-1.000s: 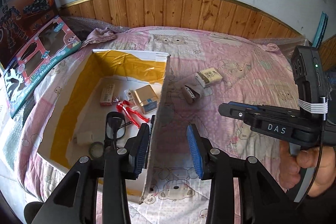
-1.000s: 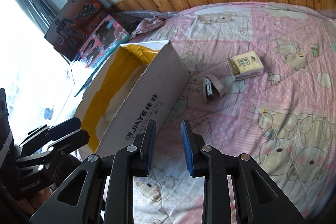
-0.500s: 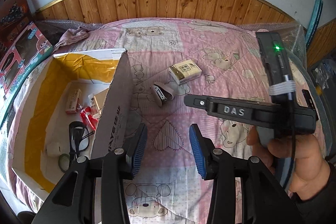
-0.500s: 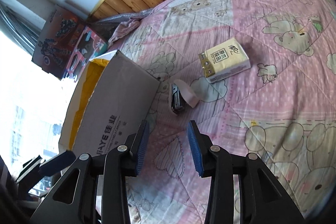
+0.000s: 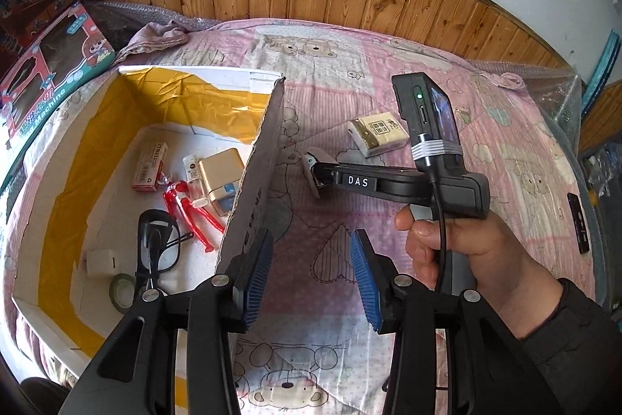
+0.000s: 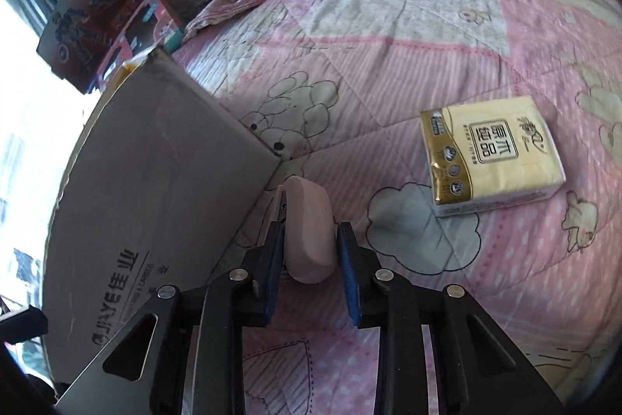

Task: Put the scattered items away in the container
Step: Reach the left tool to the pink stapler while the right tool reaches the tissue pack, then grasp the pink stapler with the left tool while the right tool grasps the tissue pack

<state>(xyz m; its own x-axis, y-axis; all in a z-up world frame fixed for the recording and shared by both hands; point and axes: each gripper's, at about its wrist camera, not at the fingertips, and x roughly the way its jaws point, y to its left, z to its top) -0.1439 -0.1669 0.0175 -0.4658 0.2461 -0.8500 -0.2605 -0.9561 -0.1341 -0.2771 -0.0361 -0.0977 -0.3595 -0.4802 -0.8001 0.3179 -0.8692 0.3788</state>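
Bed (image 6: 388, 65) carries cardboard box (image 6: 147, 181), open-topped. Tissue pack (image 6: 493, 154) lies well right of the box. Pink stapler (image 6: 309, 232) sits just off the box corner, between right gripper (image 6: 309, 259) pads, narrow gap, contact unclear. Left gripper (image 5: 311, 275) wide, empty, beside the box wall.

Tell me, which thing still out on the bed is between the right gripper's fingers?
The pink stapler, right beside the cardboard box. The right gripper straddles it with open fingers, while the yellow tissue pack lies farther off, untouched.
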